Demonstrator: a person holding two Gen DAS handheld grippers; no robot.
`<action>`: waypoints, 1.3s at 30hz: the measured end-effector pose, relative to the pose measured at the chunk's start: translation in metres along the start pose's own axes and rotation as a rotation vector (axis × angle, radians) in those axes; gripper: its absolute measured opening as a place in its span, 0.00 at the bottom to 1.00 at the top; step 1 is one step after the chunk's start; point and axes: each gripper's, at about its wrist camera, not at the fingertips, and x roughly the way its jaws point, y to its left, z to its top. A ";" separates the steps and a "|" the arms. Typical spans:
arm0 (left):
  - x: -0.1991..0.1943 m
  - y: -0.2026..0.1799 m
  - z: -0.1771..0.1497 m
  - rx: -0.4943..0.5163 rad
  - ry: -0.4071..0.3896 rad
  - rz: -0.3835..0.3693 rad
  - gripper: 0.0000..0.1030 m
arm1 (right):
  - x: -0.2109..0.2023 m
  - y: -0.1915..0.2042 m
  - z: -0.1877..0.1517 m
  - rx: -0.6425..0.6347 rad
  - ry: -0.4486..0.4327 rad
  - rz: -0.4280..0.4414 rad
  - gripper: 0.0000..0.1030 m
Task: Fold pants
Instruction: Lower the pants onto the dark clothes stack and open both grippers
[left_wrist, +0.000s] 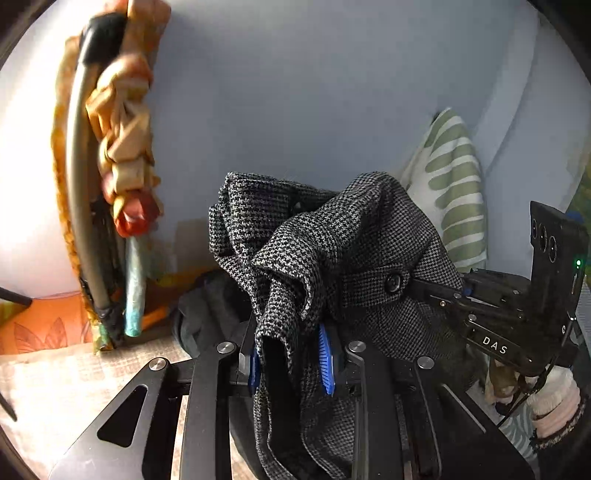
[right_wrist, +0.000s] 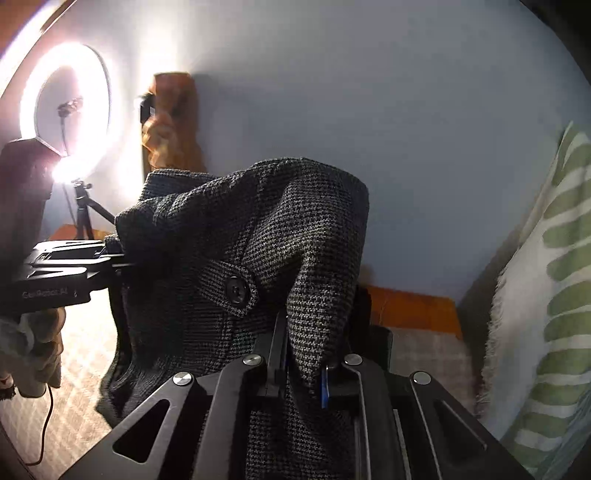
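You have the pants lifted off the bed, bunched between your two tools: the left hand-held gripper is clamped on one fold, the right hand-held gripper on another. Next, I judge, spread them flat. Ring light left, blue wall behind, striped pillow right.

Left tool and right tool, both tilted downward, clamped shut.
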 end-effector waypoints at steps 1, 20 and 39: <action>0.004 0.000 0.001 -0.002 0.008 0.001 0.22 | 0.006 -0.002 0.000 0.006 0.007 -0.001 0.12; -0.014 0.007 0.014 0.003 -0.012 0.145 0.61 | 0.013 -0.030 -0.023 0.128 0.013 -0.123 0.77; -0.097 -0.027 -0.003 0.058 -0.051 0.169 0.77 | -0.080 0.000 -0.034 0.219 -0.081 -0.079 0.90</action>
